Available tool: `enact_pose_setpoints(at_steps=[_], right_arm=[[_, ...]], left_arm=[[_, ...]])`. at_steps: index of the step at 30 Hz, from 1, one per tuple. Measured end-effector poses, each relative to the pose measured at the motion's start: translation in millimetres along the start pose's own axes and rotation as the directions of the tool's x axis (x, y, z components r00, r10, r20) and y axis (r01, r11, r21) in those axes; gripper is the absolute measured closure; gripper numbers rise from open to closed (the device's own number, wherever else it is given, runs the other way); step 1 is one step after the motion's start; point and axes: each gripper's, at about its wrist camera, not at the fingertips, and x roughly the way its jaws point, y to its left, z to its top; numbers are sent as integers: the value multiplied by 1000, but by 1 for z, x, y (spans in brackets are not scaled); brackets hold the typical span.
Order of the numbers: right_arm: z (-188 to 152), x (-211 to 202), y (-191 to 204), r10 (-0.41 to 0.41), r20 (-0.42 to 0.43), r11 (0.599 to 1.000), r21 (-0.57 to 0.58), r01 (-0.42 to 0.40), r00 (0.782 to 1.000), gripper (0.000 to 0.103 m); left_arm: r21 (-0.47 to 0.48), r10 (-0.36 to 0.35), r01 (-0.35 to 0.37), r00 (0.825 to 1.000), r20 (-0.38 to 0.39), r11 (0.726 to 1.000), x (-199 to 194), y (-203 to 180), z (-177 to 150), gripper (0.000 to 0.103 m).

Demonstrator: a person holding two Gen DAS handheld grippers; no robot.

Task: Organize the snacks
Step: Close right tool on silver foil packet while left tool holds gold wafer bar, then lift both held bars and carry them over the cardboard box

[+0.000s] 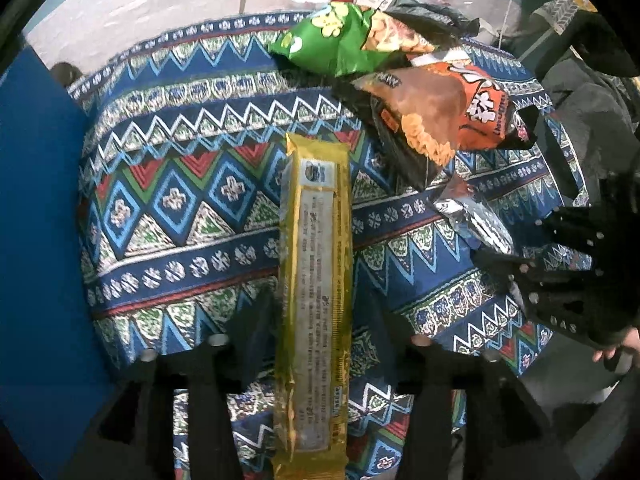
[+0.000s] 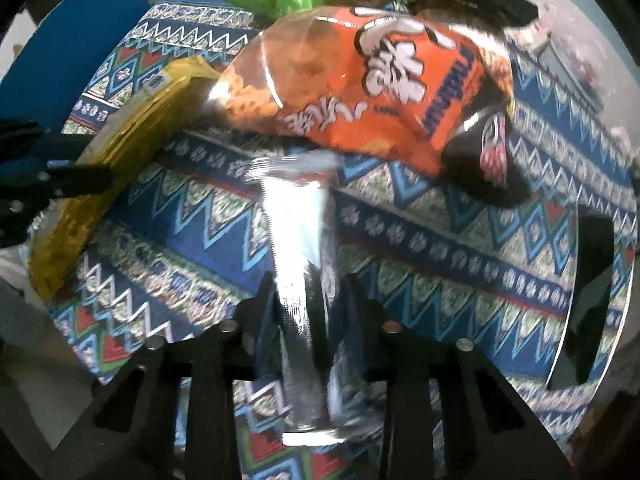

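Lying lengthwise between the left claw's (image 1: 314, 332) parted fingers, the yellow pack (image 1: 316, 280) rests on the patterned worktop (image 1: 180, 208), untouched by either pad. Right claw (image 2: 308, 300) points straight down, clamped on a silver packet (image 2: 300, 248). Orange bag (image 2: 360, 92) and green bag (image 1: 336, 44) lie farther off.

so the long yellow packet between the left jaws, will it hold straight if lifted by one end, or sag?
The yellow packet looks long, narrow and evenly filled, so probably fairly stiff, though lifted by one end it may droop or swing. Its glossy film looks slippery. Contents may be brittle, so squeeze gently. The left gripper stands open around it.
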Motion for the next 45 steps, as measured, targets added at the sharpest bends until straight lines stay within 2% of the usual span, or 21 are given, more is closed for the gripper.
enact_pose_setpoints(at_steps=[2,4,7,12,13,14,15,17,21,22,27,34,38,45], right_arm=[[-3,-3,3,14,2,1000,13,-14,1000,72],[-1,-6,4,-12,26,1000,10,11,1000,63],[7,-6,9,-22,53,1000,17,21,998,61],[15,6,7,-47,73,999,23,45,996,61],[17,9,12,-54,84,998,19,53,995,65],[17,11,17,-42,85,999,15,41,995,71],[16,11,18,-40,89,999,16,39,995,78],[14,9,26,-60,86,998,11,59,995,78],[6,5,37,-25,78,999,43,22,997,78],[-6,-1,31,-22,81,999,45,18,996,78],[-17,-24,44,-10,102,999,48,5,995,78],[-23,-52,48,2,154,999,37,-8,988,78],[-13,-71,41,9,186,1000,23,-13,983,78],[5,-89,42,17,245,999,29,-25,969,78]], left_arm=[[-8,2,-2,1000,-17,1000,4,-1,1,41],[-9,-1,1,1000,-25,1000,8,-4,2,37],[-1,9,-9,1000,-20,1000,11,-9,6,31],[28,21,-21,1000,-13,999,14,-16,8,31],[32,20,-19,1000,-11,999,19,-25,11,38],[39,32,-32,999,-5,999,19,-26,11,58],[55,52,-52,999,-7,997,21,-31,12,68],[66,42,-41,999,-14,997,21,-33,11,71],[69,67,-67,998,-1,995,13,-33,5,74],[68,71,-70,997,-2,995,11,-32,3,74],[53,77,-77,997,7,996,-5,-23,-7,74],[42,86,-89,994,63,995,-37,-11,-14,74],[30,72,-75,994,87,997,-56,-5,-19,74],[12,99,-102,982,163,995,-83,2,-19,74]])
